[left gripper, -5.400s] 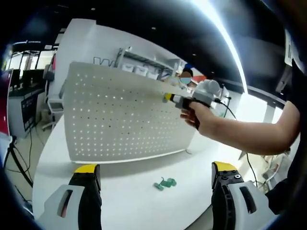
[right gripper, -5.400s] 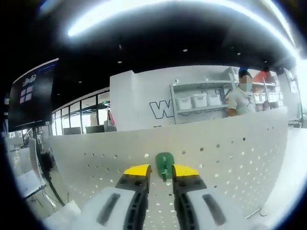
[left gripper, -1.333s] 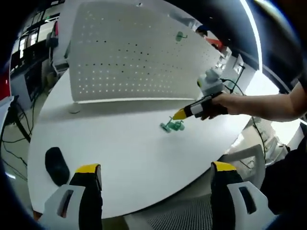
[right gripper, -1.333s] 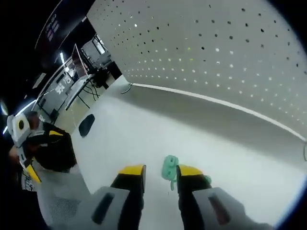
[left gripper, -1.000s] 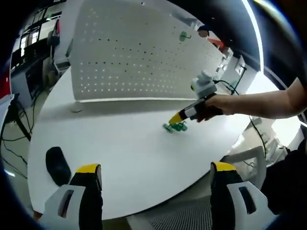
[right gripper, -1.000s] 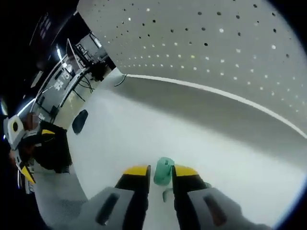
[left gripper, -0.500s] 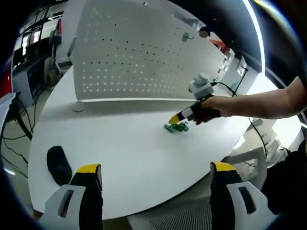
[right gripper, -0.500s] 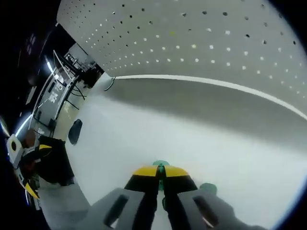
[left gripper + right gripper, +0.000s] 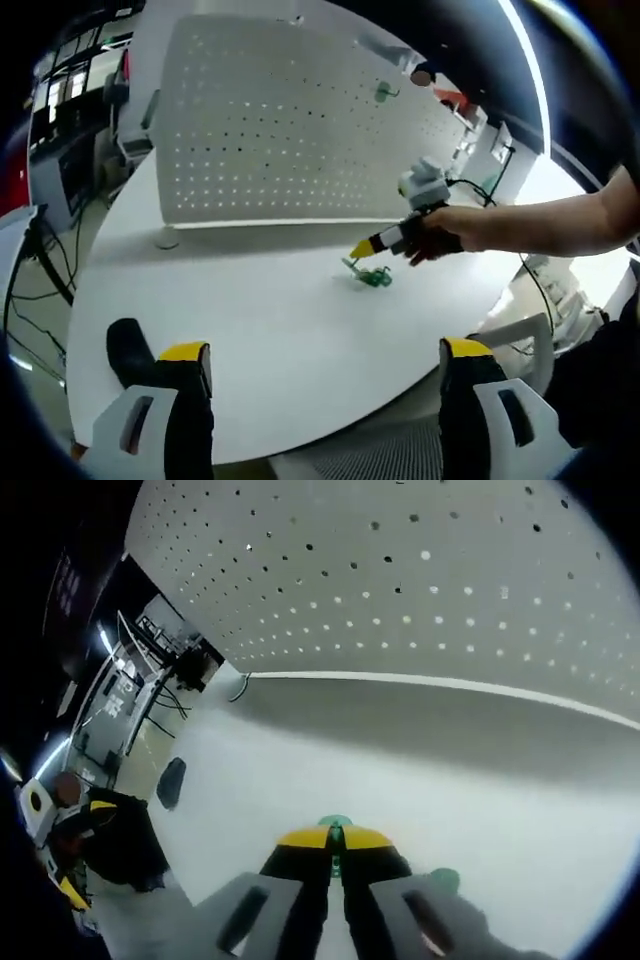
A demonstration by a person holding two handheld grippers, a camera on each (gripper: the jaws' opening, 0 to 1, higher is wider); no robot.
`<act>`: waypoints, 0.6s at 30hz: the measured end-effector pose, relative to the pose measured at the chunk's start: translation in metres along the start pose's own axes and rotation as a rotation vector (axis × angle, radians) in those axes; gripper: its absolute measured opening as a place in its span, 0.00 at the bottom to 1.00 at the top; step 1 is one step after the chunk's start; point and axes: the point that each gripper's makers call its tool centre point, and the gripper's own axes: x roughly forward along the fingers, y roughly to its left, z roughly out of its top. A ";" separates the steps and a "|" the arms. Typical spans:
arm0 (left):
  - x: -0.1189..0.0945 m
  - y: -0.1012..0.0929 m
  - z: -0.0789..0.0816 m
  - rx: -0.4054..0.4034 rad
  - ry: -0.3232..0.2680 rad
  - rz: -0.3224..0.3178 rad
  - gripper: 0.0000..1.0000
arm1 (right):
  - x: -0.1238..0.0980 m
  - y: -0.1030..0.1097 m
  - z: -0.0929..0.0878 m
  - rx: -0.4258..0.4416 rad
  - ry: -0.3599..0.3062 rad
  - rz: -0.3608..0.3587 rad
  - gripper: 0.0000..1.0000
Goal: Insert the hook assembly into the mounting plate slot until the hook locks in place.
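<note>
The white pegboard mounting plate [image 9: 270, 120] stands upright at the back of the round white table [image 9: 250, 330], with one green hook [image 9: 383, 92] hanging near its top right. In the left gripper view, my right gripper [image 9: 358, 252], held in a hand, points down at the table, shut on a green hook [image 9: 351, 263]. Another green hook [image 9: 378, 278] lies just beside it. In the right gripper view, the jaws of the right gripper [image 9: 335, 838] are pressed together on the hook [image 9: 334, 823], and the second hook [image 9: 443, 880] shows to the right. My left gripper [image 9: 325, 352] is open over the near table edge.
A black mouse-like object [image 9: 125, 345] lies on the table's left front, also visible as the dark object [image 9: 172, 780] in the right gripper view. A cable end [image 9: 238, 688] lies at the pegboard's foot. A chair [image 9: 520, 330] stands to the right of the table.
The right gripper came down from the pegboard, where it left a hook, to the table. Its jaws closed on a green hook there and have risen slightly with it.
</note>
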 end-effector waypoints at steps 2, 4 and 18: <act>-0.001 -0.001 0.004 0.009 -0.011 0.000 0.96 | -0.004 0.004 0.007 -0.001 -0.022 0.003 0.00; -0.002 -0.004 0.008 0.012 -0.020 -0.002 0.96 | -0.009 0.008 0.013 -0.007 -0.043 0.008 0.00; -0.010 -0.030 0.040 0.075 -0.100 -0.032 0.94 | -0.067 0.049 0.046 -0.047 -0.272 0.052 0.00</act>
